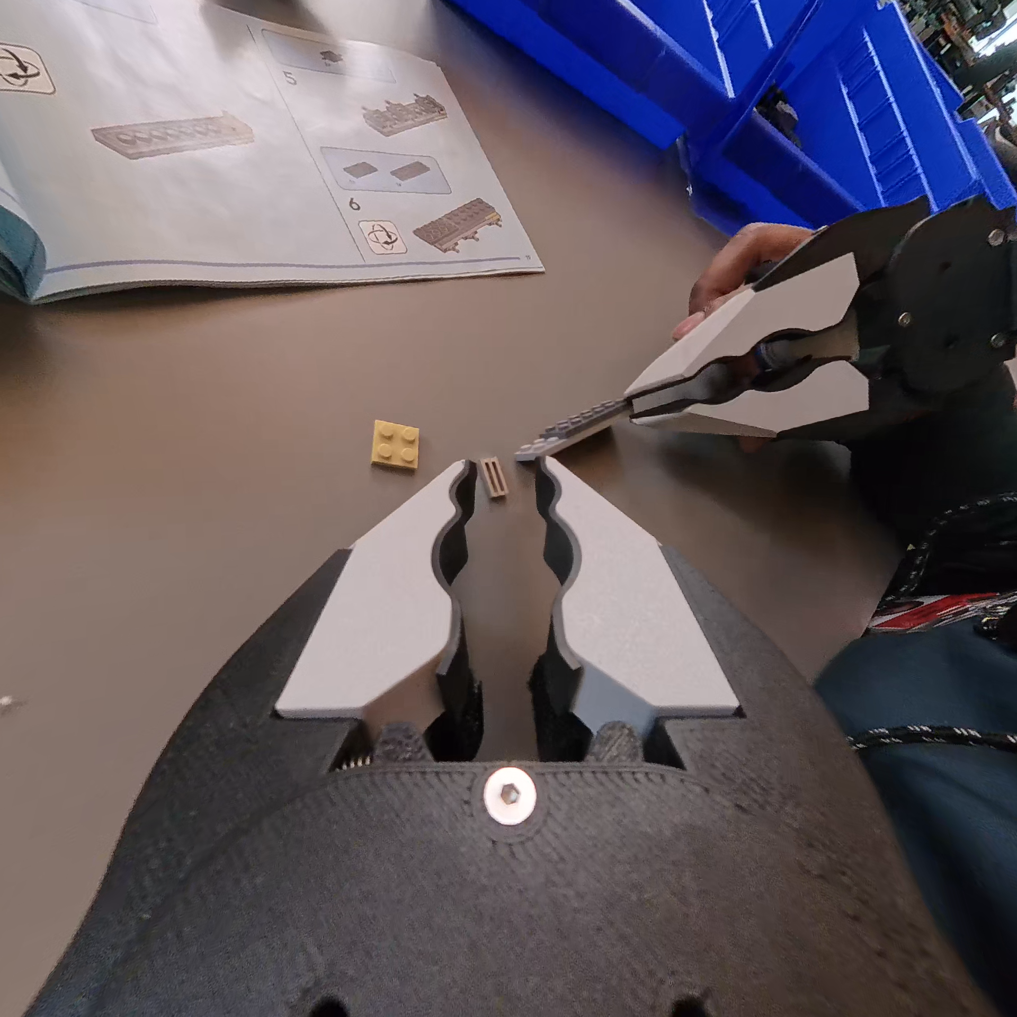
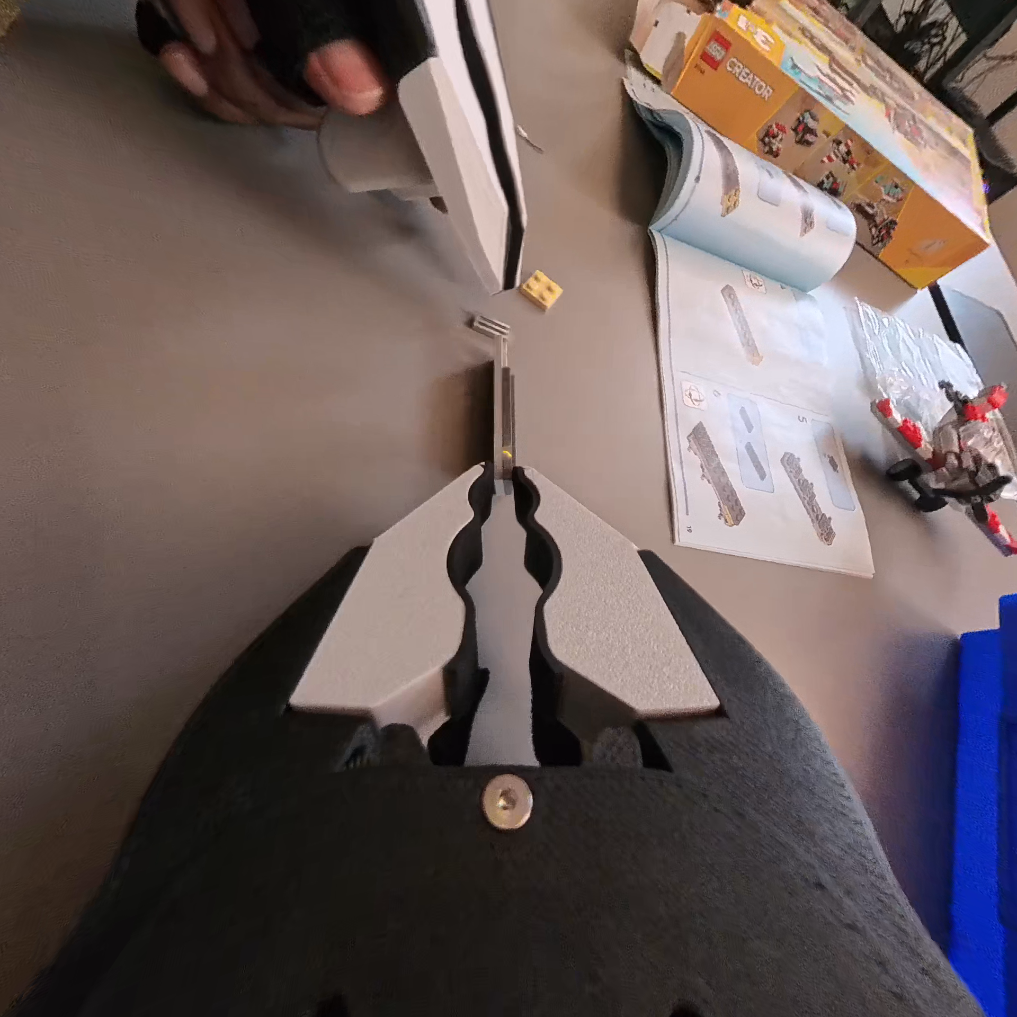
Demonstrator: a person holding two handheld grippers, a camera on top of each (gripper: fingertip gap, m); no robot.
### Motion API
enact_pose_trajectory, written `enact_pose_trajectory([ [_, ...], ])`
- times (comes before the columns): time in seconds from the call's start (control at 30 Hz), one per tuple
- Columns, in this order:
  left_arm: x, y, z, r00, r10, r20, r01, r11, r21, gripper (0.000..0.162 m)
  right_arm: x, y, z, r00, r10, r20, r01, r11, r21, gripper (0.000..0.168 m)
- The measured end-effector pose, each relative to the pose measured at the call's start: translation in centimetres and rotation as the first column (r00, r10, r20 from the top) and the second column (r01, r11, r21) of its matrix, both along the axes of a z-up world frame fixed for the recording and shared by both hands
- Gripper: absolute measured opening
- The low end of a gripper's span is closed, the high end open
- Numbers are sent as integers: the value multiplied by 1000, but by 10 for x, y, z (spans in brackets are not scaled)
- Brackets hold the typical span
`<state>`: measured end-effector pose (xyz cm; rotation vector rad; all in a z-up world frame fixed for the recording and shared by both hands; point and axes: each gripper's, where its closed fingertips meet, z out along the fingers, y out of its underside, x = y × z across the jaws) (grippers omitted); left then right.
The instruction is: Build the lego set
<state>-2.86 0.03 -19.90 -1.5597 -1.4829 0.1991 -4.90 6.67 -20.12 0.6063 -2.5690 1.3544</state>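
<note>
Grille tile [image 1: 493, 477], left wrist view: location and handling? (Operator)

Lying flat on the table [image 1: 220, 440], between the fingertips of the left gripper [image 1: 503, 468], closer to the left finger. Jaws apart, nothing clamped. Judged very light, rigid and smooth-topped, so likely to skid or flip if nudged. Take hold across the two long edges, squarely, low on the sides. Tan 2x2 plate [image 1: 395, 443] just beside it, outside the jaws. (Technician)

Same view, other tool? (Operator)

Right gripper [image 1: 630, 404] closed on one end of a long grey plate [image 1: 572, 432]. Free end tilted down to the table, near the tile. Thin and stiff, also light. Avoid levering on the free end: likely to twist out of the pads. Instruction booklet [image 1: 220, 192] open farther back. (Technician)

Right wrist view? (Operator)

Long grey plate [image 2: 506, 407] seen edge-on, pinched between the tips of the right gripper [image 2: 499, 473] and running straight ahead. Grille tile [image 2: 491, 326] at the far end of the plate, very near or touching; cannot tell which. Left gripper [image 2: 509, 275] descending from above, seen side-on, so jaw gap not readable here. Tan 2x2 plate [image 2: 541, 289] just beside that tip. Booklet [image 2: 770, 440], set box [image 2: 825, 137] and a small built model [image 2: 952, 457] well apart to the right. (Technician)
</note>
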Motion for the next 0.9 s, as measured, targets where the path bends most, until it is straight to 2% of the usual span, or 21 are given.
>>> enact_pose_trajectory([
  [0.27, 7, -6, 0, 1000, -25, 8, 26, 1000, -13, 24, 13, 5, -7, 989, 105, -105, -103, 994, 21, 9],
  [0.4, 7, -10, 1, 998, -65, -2, 65, 996, -53, 25, 11, 5, -3, 993, 91, -73, -91, 996, 0, 19],
  [0.5, 7, -14, 1, 987, -160, -14, 157, 978, -138, 29, 6, 3, -1, 998, 59, -24, -59, 998, 0, 25],
  [0.6, 7, -18, 2, 943, -330, -46, 301, 902, -311, 33, 2, 2, 1, 999, 29, 45, -29, 1000, 4, 30],
  [0.73, 7, -6, 2, 823, -565, -65, 482, 754, -445, 32, -3, 1, 1, 988, 1, 156, -5, 1000, 31, 31],
  [0.83, 5, -6, -8, 751, -659, -31, 559, 661, -500, 31, -2, 1, -3, 981, 4, 192, -19, 997, 74, 31],
  [0.9, 1, -6, -10, 727, -686, -22, 581, 633, -512, 28, -1, 1, -8, 982, 4, 190, -25, 994, 107, 31],
])
